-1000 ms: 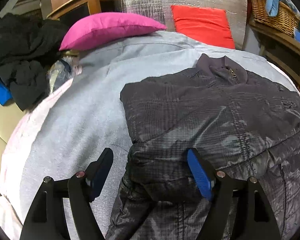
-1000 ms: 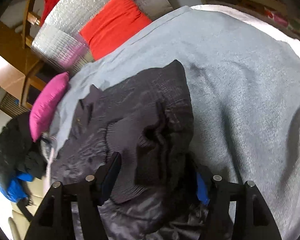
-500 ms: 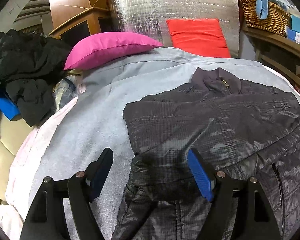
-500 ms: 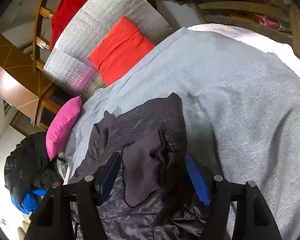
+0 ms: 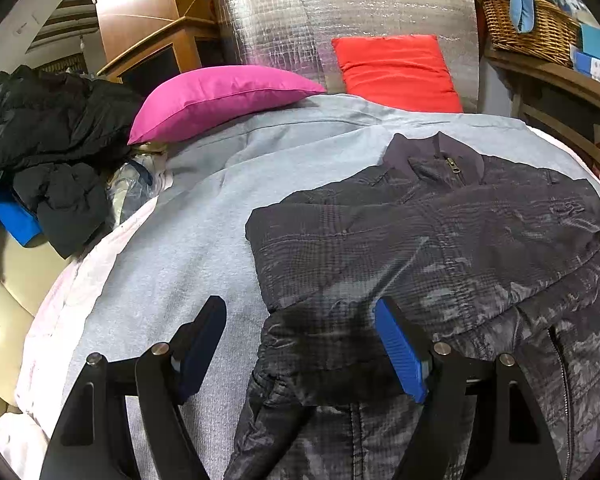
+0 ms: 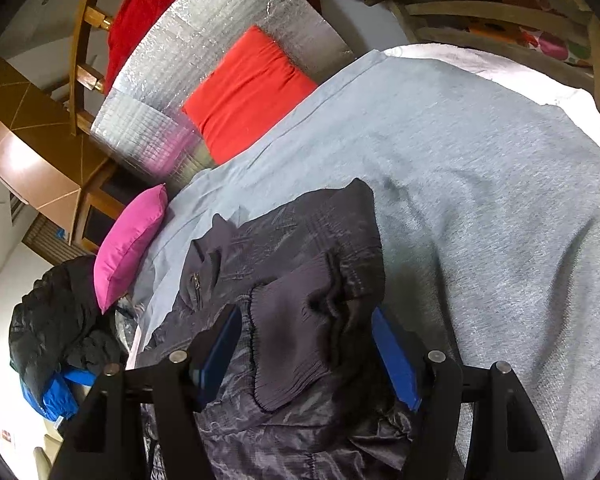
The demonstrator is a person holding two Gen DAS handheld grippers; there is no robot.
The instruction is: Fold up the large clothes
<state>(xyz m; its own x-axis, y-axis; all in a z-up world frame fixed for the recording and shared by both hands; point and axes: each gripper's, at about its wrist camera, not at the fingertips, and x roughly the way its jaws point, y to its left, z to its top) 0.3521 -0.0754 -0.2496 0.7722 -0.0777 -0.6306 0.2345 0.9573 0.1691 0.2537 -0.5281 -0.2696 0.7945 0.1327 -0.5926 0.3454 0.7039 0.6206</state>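
— Grey knit bedspread [image 5: 188,248], silvery quilted headboard [image 5: 340,20] behind; where's the jacket?
— Dark shiny quilted jacket [image 5: 440,248] lies flat before that headboard.
— Tongs?
— Left tongs [image 5: 300,344] and right tongs [image 6: 304,344] gape wide, gripping nothing; the ribbed cuff [image 6: 288,344] sits between the right pair.

Indoor light, moderately bright. Glare on wooden cabinet [image 5: 140,4] and silver foil panel [image 5: 340,28]. Soft shadows under fingers [image 6: 396,360]. Strong fisheye bending, dark corners; mostly sharp.

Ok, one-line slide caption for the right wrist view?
Open right gripper straddling the ribbed cuff of a dark quilted jacket, sleeve folded across it, on a grey blanket.
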